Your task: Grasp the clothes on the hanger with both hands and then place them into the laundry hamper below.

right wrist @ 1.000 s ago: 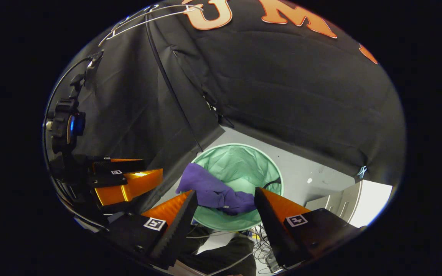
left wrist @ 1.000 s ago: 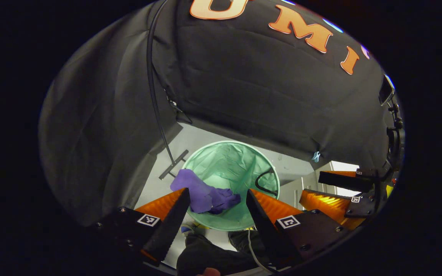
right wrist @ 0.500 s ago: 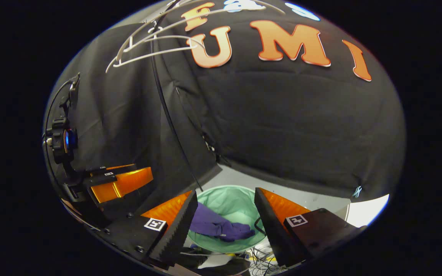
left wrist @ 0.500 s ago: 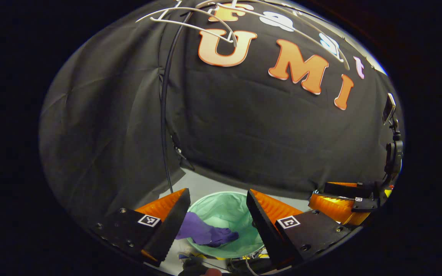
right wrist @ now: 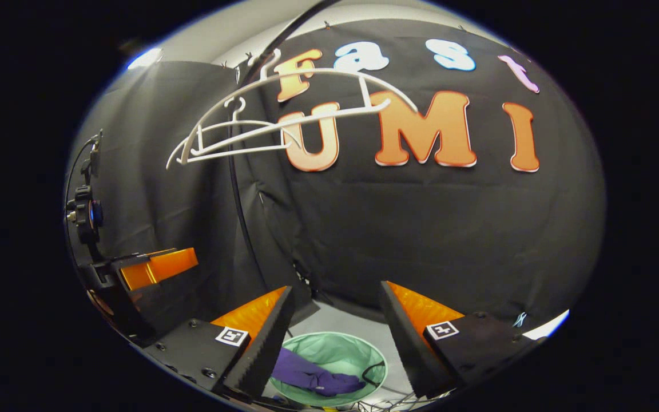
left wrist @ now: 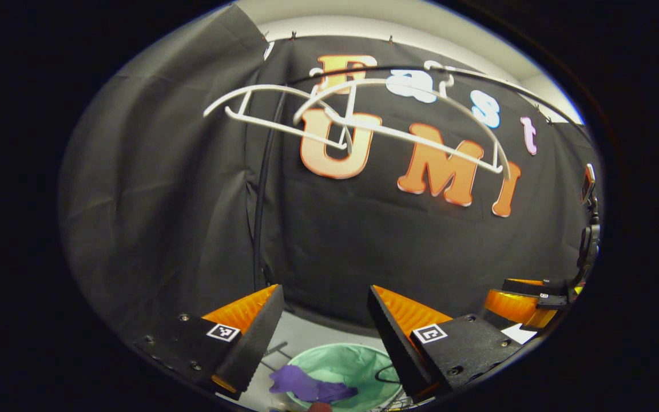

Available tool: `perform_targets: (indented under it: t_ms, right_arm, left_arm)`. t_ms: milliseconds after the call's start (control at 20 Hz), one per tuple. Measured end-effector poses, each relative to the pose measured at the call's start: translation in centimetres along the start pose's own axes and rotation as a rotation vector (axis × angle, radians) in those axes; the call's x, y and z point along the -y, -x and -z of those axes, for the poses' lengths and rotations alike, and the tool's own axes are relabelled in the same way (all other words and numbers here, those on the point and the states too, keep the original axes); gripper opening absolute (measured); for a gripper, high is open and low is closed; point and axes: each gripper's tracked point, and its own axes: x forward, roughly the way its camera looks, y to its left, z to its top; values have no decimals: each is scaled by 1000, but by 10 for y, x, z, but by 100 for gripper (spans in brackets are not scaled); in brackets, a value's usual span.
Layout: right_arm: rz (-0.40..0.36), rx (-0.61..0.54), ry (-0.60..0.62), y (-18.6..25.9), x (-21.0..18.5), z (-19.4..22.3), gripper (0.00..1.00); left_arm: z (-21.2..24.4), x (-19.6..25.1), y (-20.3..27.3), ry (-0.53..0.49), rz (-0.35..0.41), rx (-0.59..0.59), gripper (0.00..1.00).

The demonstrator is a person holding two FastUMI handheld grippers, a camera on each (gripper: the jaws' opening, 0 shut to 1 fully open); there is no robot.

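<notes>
A purple garment (left wrist: 306, 387) lies bunched in the round green hamper (left wrist: 358, 366) on the floor; part of it drapes over the hamper's rim. In the right gripper view the same garment (right wrist: 312, 377) rests in the hamper (right wrist: 341, 355) far below. Bare white hangers (left wrist: 358, 117) hang high against the black cloth wall, also seen as hangers (right wrist: 261, 129) in the right gripper view. My left gripper (left wrist: 324, 326) is open and holds nothing. My right gripper (right wrist: 335, 326) is open too, with nothing between its fingers. The right gripper (left wrist: 527, 297) shows at the left view's right edge, the left gripper (right wrist: 146, 269) at the right view's left edge.
A black pole (left wrist: 261, 223) runs up along the fold in the cloth wall (left wrist: 392, 246). Grey floor (right wrist: 352, 320) surrounds the hamper. A black cable loop (right wrist: 370, 375) lies at the hamper's rim. Loose cables lie on the floor near its front edge.
Both grippers have risen and tilted upward, away from the hamper. The hamper and garment slid to the bottom of both views, and the bare hangers came into view above.
</notes>
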Motion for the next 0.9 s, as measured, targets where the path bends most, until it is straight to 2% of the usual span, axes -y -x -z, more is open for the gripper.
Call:
perform_targets:
  t_ms: [100,150,200,250,350,400,600,900]
  right_arm:
    - [15,55,9,3,7,-16,97]
    - [21,76,12,7,9,-24,97]
    - [29,95,13,10,12,-33,97]
    - [31,111,12,15,14,-45,97]
    - [38,144,9,18,17,-60,97]
    - [45,165,13,20,21,-69,87]
    - [86,237,55,36,38,-97,87]
    - [107,329,53,55,46,-128,87]
  left_arm:
    - [-29,-6,5,-27,-29,77,95]
    - [-38,-7,8,-34,-39,115,99]
    - [-46,-8,7,-34,-40,137,94]
    - [-52,-9,8,-27,-41,147,89]
    - [-60,-11,14,-1,-42,164,90]
    - [-67,-11,19,9,-41,180,90]
    - [-106,-20,31,-10,-56,248,89]
    - [-134,-33,47,-6,-87,304,89]
